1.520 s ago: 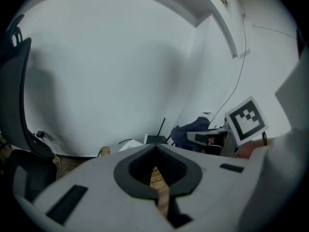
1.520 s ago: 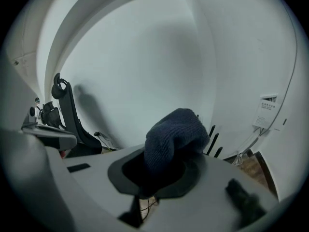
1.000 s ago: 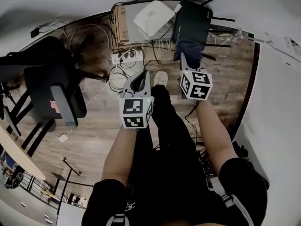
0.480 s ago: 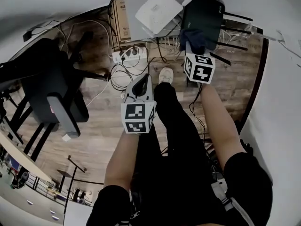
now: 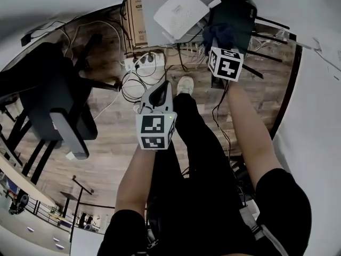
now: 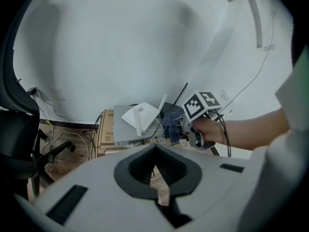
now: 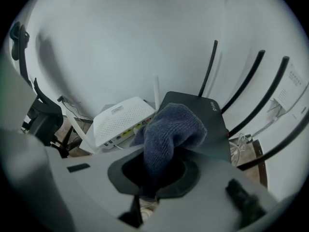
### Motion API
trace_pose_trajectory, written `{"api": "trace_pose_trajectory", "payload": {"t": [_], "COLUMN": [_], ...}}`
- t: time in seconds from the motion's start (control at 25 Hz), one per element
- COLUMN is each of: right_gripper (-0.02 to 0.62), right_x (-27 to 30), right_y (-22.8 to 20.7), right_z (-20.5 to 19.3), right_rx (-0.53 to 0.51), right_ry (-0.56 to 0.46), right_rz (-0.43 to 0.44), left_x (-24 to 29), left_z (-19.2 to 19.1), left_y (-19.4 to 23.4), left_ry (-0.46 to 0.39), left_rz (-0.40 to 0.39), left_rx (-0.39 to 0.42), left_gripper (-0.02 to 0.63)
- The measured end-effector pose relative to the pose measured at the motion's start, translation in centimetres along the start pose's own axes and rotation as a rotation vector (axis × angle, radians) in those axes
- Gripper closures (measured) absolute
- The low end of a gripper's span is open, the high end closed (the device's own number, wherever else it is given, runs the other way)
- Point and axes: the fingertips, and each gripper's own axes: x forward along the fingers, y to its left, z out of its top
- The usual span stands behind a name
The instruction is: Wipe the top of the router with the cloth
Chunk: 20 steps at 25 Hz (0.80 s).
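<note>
Across the wooden floor (image 5: 106, 143), seen from the head view, a black office chair (image 5: 48, 100) is standing at the left, well apart from the equipment by the wall. The person's dark-clad legs (image 5: 197, 159) are stretching down the middle, with one pale shoe (image 5: 184, 85) pointing toward the wall. Against that wall a flat grey box (image 5: 146, 23) is sitting on the floor beside a cardboard carton (image 5: 133, 20), and a white router (image 5: 181, 15) is lying tilted on top of the grey box. Just to its right the black router (image 5: 240, 15) is standing with its thin antennas fanning out; the right gripper view is showing its dark top (image 7: 212, 124) rising toward the wall, next to the white router (image 7: 120, 122). The left gripper (image 5: 159, 92) is hovering low over the floor near the shoe, away from both routers; in its own view its jaws (image 6: 157, 166) are sitting together with nothing between them. The right gripper (image 5: 219, 44) is reaching over the black router, and its jaws (image 7: 154, 178) are pinching the blue cloth (image 7: 169, 129), whose bunched free end is bulging forward and pressing onto the near left part of that router's top (image 5: 216, 36). A white power strip (image 5: 143, 62) is lying among tangled cables in front of the grey box.
</note>
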Motion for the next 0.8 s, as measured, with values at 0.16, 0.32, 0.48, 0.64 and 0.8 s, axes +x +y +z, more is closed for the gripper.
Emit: {"api": "trace_pose_trajectory", "payload": {"t": [0.16,0.32,0.48,0.64,0.8], "right_gripper": [0.551,0.551,0.551,0.551,0.551], "right_x": [1.0,2.1,2.9,4.2,5.3], "right_y": [-0.7,-1.4,-2.5,-3.8,-4.4], "right_z": [1.4,3.0,5.5,7.7,9.6], "right_rx": [-0.031,-0.037,-0.031,-0.013,-0.078], "right_ry": [0.001,0.019,0.038,0.052,0.066], "right_rz": [-0.006,0.005,0.005,0.045,0.082], "left_x": [0.4,0.9,1.2,1.1,1.2], "left_z": [-0.1,-0.4,-0.7,-0.4,0.6], "left_y": [-0.1,-0.2,-0.4,-0.9,-0.3], "left_ry": [-0.001,0.003,0.012,0.004,-0.022], "left_rz": [-0.005,-0.008,-0.013,-0.014,0.001], "left_rx": [-0.015,-0.032,-0.043,-0.055,-0.068], "left_gripper": [0.595,0.595,0.595,0.595,0.595]}}
